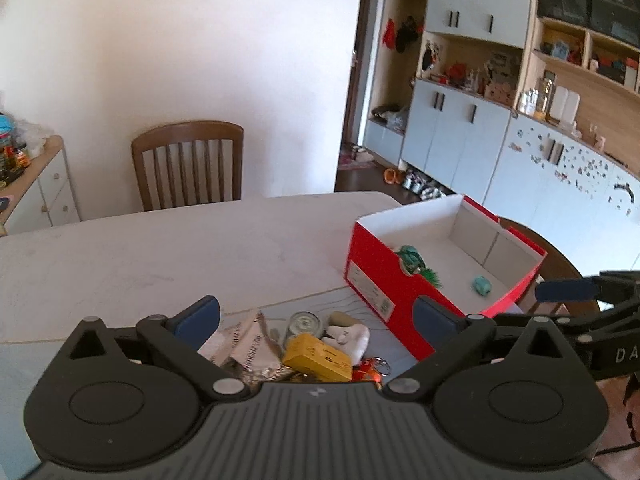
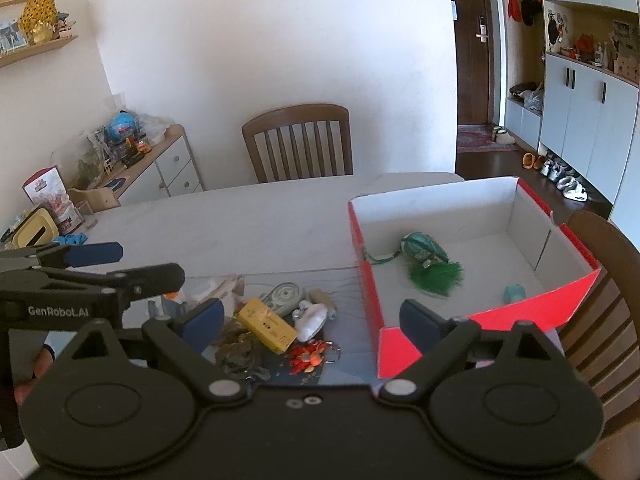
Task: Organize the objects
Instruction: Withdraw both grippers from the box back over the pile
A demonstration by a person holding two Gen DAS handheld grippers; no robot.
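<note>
A red shoebox [image 1: 384,276] [image 2: 370,276] stands open on the table, holding a green tasselled pouch [image 2: 426,258] [image 1: 412,258] and a small teal object [image 2: 514,293] [image 1: 482,285]. Left of it lies a pile: a yellow box [image 1: 318,358] [image 2: 268,328], a tape dispenser [image 2: 284,294] [image 1: 306,322], a white object [image 1: 346,336] [image 2: 310,320], a red keychain [image 2: 308,356] [image 1: 370,370] and a silver packet [image 1: 250,344]. My left gripper [image 1: 316,318] is open and empty above the pile. My right gripper [image 2: 310,316] is open and empty, just right of it.
A wooden chair [image 1: 188,164] [image 2: 300,142] stands at the table's far side, another [image 2: 604,280] at the right behind the box. A sideboard with clutter [image 2: 132,152] is at the left wall. A tissue box and glass [image 2: 86,214] sit at the table's left.
</note>
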